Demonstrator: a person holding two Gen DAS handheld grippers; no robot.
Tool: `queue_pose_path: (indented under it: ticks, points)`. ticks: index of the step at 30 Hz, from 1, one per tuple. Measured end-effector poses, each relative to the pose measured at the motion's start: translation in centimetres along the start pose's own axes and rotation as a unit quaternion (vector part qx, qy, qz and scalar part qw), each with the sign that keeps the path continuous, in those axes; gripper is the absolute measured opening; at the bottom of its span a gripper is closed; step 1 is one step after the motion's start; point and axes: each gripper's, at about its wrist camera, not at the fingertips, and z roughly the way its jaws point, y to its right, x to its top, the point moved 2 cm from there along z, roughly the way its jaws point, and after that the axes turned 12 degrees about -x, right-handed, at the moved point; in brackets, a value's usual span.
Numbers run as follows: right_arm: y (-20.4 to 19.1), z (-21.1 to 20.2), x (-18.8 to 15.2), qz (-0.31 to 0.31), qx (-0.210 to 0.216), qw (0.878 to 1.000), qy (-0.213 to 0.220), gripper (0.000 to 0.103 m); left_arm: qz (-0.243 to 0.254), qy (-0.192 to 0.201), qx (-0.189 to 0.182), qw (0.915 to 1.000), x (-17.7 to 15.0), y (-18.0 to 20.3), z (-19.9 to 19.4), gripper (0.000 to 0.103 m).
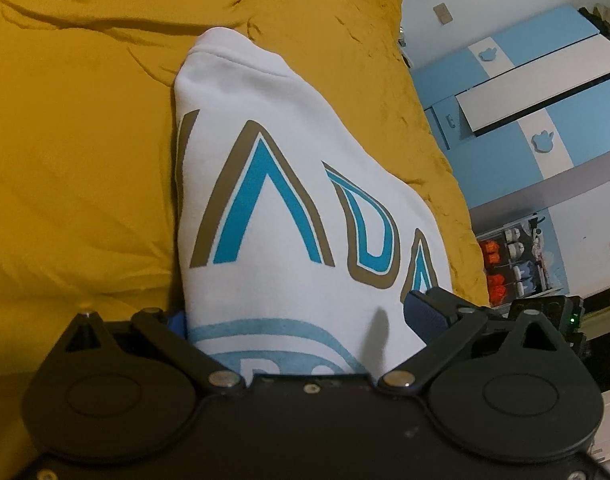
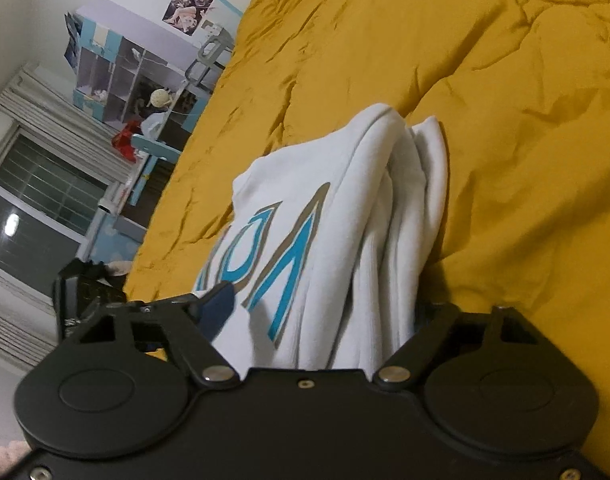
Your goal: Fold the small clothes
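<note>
Mustard bedspread (image 1: pixel 85 160), blue-white wardrobe (image 1: pixel 545 120), window (image 2: pixel 37 208)

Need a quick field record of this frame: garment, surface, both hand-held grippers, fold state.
garment: white sweatshirt with blue and tan lettering
surface: mustard-yellow bedspread, wrinkled
left hand-held gripper: fingers either side of the garment's near edge; cloth fills the gap, firm grip not confirmable
right hand-held gripper: fingers either side of the bunched layers; same caveat
fold state: several layers stacked at the right-hand edge, seen in the right wrist view
background: blue and white wardrobe; window
</note>
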Motion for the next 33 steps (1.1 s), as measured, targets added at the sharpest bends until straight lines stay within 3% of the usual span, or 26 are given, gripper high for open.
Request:
queue_pose_path:
  ticks: [5, 7, 9, 16, 24, 33]
  points:
    - [0.6, -0.2, 0.1, 0.003, -0.005, 1.0, 0.006, 0.055, 0.006, 0.0, 0.01, 0.9999, -0.1, 0.4, 0.2, 0.093]
    - [0.5, -0.3, 0.0, 0.004, -0.005, 1.0, 0.009, 0.051, 0.017, -0.001, 0.025, 0.9995, -0.1, 0.4, 0.0, 0.068]
    - [0.5, -0.4, 0.0, 0.003, -0.007, 1.0, 0.011, 0.048, 0.022, -0.001, 0.022, 0.9995, -0.2, 0.3, -0.1, 0.057]
    - [-0.3, -1.3, 0.3, -0.004, -0.017, 0.999, 0.031, 0.035, 0.014, 0.022, 0.012, 0.9996, 0.1, 0.8, -1.3, 0.035]
    - [-4.8, -3.6, 1.0, -0.046, 0.002, 0.997, 0.066, 0.03, 0.046, 0.05, -0.006, 0.9977, 0.6, 3.1, -5.2, 0.029]
    - [-12.6, -0.8, 2.5, -0.071, 0.074, 0.992, 0.076, 0.03, 0.07, 0.104, 0.026, 0.9917, 3.9, 3.8, -15.5, 0.029]
